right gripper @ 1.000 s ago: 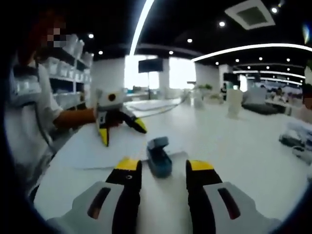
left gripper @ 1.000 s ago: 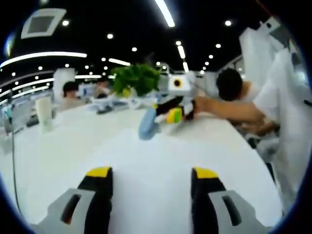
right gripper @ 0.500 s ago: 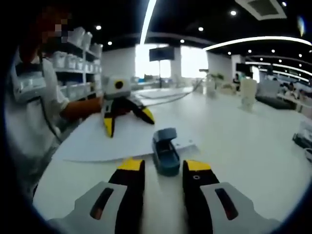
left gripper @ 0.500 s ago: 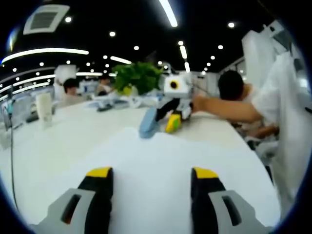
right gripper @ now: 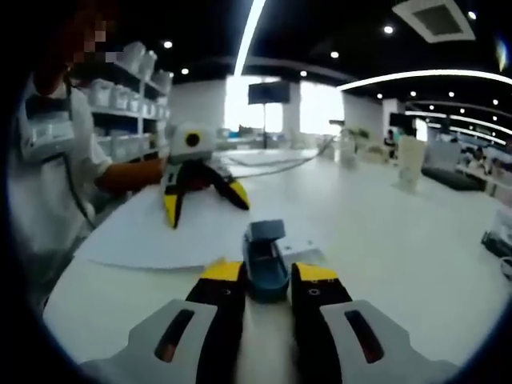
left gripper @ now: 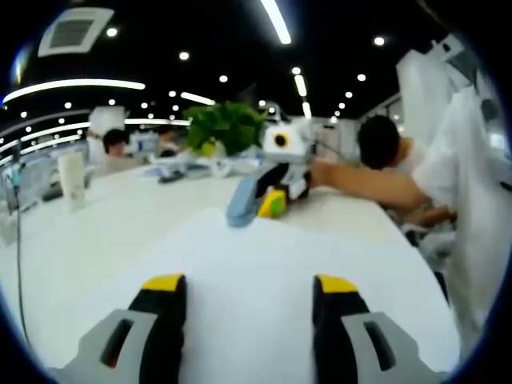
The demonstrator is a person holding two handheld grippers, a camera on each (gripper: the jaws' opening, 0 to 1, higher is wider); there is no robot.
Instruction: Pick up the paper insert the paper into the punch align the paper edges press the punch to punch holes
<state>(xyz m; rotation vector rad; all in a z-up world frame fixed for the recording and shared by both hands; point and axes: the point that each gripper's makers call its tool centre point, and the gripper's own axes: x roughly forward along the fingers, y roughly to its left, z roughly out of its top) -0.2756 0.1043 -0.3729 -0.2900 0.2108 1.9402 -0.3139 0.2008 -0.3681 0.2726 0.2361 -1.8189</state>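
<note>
- Right gripper (right gripper: 267,273): low over the table, yellow-tipped jaws drawn close on either side of the near end of the blue punch (right gripper: 265,258); they look to be touching its sides, but contact is hard to confirm.
- Punch sits on the near-right corner of the white paper (right gripper: 152,233), handle end raised at its far side; paper edge goes under it.
- Left gripper (left gripper: 250,284): jaws spread wide apart, nothing between them, hovering over the paper w/ tips pointing across the sheet toward the punch.
- In right gripper view the left gripper shows at far left, jaws splayed, tips down at the sheet's far part, held by a bare forearm (right gripper: 130,174).
- Person in white top (right gripper: 44,152) stands at the table's left edge.
- White table (right gripper: 400,232) stretches away, paper flat on it.
- Beyond, in left gripper view: green plant (left gripper: 225,126), a white cup (left gripper: 72,178), seated people, dark ceiling w/ strip lights (left gripper: 275,21).
</note>
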